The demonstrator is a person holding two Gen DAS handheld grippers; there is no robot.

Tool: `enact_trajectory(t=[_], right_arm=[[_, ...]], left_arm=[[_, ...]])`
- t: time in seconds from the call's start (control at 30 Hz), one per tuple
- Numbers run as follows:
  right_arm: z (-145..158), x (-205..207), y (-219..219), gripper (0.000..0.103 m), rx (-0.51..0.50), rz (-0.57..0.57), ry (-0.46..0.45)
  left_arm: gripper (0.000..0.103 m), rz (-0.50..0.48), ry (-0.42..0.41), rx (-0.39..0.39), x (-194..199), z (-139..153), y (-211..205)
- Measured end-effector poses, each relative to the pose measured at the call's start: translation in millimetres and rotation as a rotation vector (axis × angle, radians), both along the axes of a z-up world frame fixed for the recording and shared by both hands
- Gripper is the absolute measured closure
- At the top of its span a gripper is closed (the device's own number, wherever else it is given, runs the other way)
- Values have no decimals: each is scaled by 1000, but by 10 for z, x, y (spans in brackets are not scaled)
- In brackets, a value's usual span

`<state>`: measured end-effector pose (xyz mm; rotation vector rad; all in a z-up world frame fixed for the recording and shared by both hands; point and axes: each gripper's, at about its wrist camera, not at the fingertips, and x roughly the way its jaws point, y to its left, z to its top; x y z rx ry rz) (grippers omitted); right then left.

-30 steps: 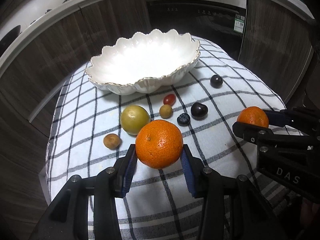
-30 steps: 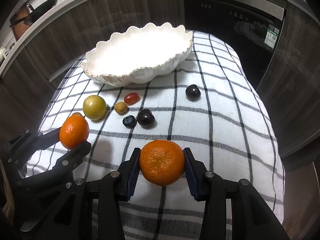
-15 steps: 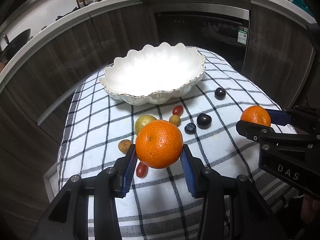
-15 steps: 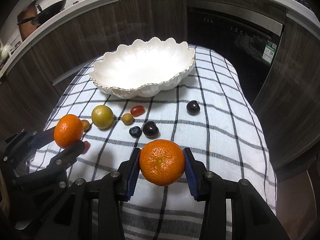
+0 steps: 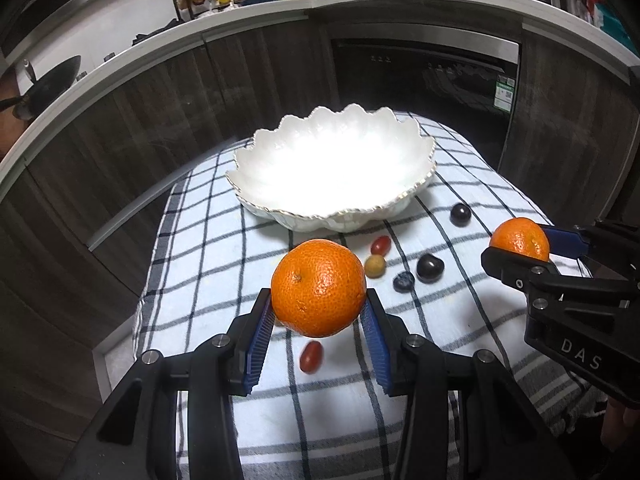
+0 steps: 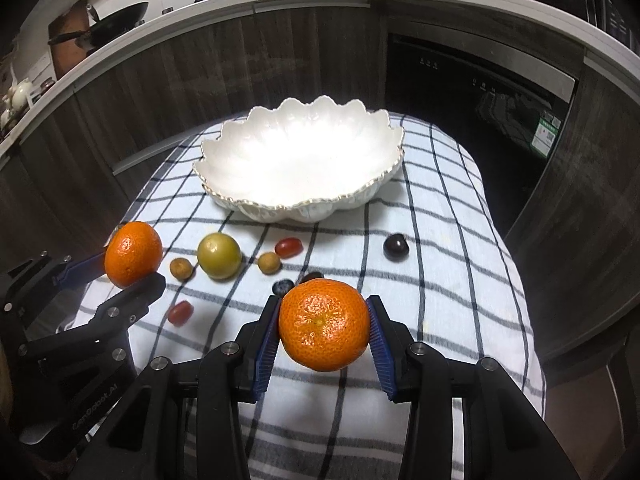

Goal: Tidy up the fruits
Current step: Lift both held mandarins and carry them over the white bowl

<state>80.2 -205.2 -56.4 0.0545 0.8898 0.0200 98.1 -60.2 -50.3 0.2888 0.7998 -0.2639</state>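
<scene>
Left gripper (image 5: 319, 312): blue pads clamped on both sides of a mandarin (image 5: 318, 288), held clear of the checked cloth (image 5: 200, 280). In the left wrist view this fruit sits at centre frame, below the bowl.

Right gripper (image 6: 323, 326): pads clamped on a second mandarin (image 6: 323, 325), lower centre of the right wrist view, likewise clear of the cloth. In the left wrist view the same gripper enters from the right edge with its fruit at centre right.

White scalloped bowl (image 6: 300, 160): stands on the cloth at upper centre of both views, with no fruit visible inside.

Loose fruit on the cloth, right wrist view, between bowl and grippers:
- green-yellow round fruit (image 6: 219, 255), centre left;
- two small tan fruits (image 6: 268, 263), either side of it;
- red cherry tomato (image 6: 288, 247), just below the bowl;
- second cherry tomato (image 6: 180, 313), lower left;
- dark cherry (image 6: 396, 246), centre right, apart from the rest;
- blueberry (image 6: 282, 287), partly hidden behind the held mandarin.
</scene>
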Motion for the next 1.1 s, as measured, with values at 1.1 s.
enact_trajectory(t=[1.1], right_arm=[[431,830,-142,60,-38,-30,-139]], left_arm=[[60,78,-35,-83,834,302,-12]])
